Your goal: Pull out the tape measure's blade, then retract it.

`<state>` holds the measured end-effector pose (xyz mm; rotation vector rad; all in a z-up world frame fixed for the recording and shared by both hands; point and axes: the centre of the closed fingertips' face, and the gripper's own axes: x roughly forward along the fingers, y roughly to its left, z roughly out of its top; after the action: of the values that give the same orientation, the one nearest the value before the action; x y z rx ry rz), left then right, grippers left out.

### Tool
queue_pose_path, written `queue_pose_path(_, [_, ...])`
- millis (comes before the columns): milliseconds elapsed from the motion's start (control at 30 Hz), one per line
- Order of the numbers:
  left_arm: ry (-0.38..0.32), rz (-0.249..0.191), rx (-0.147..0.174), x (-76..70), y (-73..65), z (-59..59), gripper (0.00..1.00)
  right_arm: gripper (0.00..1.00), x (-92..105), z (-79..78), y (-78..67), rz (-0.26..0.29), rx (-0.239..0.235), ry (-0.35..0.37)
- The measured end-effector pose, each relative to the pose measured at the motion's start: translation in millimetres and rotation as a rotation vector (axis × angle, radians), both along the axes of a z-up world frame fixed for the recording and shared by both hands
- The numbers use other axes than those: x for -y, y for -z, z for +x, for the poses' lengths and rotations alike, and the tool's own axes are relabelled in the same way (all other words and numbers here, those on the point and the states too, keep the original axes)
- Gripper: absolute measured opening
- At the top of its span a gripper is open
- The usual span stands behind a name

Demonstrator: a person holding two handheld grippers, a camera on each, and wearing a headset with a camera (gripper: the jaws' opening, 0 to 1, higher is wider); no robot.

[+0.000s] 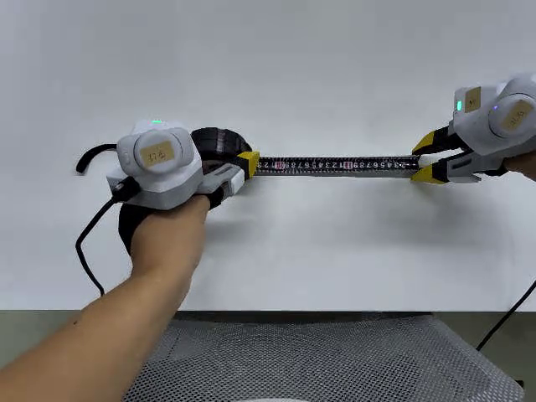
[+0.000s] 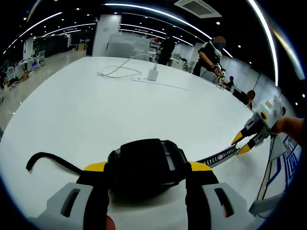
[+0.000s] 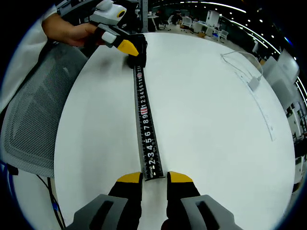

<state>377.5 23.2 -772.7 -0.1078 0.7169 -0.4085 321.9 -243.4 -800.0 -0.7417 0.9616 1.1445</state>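
Observation:
The black tape measure case sits on the white table at the left, and my left gripper is shut on it. In the left gripper view the case sits between the yellow-tipped jaws. The dark numbered blade runs out straight to the right, slightly above the table. My right gripper holds the blade's free end between its yellow fingertips. In the right gripper view the blade stretches away from my right gripper to the case.
A black cable curls on the table left of the case. A grey mesh chair stands below the table's front edge. Far across the table lie a white cord with a charger and a clear stand. A person stands beyond.

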Motion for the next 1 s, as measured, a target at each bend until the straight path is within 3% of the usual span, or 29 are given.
queue_pose_path(633, [-0.019,0.0,-0.015,-0.5,0.6,1.0,0.62,0.12,-2.3,-2.5,2.7,0.014,-0.009,0.01])
queue_pose_path(1000, [-0.006,0.026,-0.019,-1.9,1.8,1.3,0.6,0.11,-3.1,-0.9,3.6,0.012,-0.014,0.001])
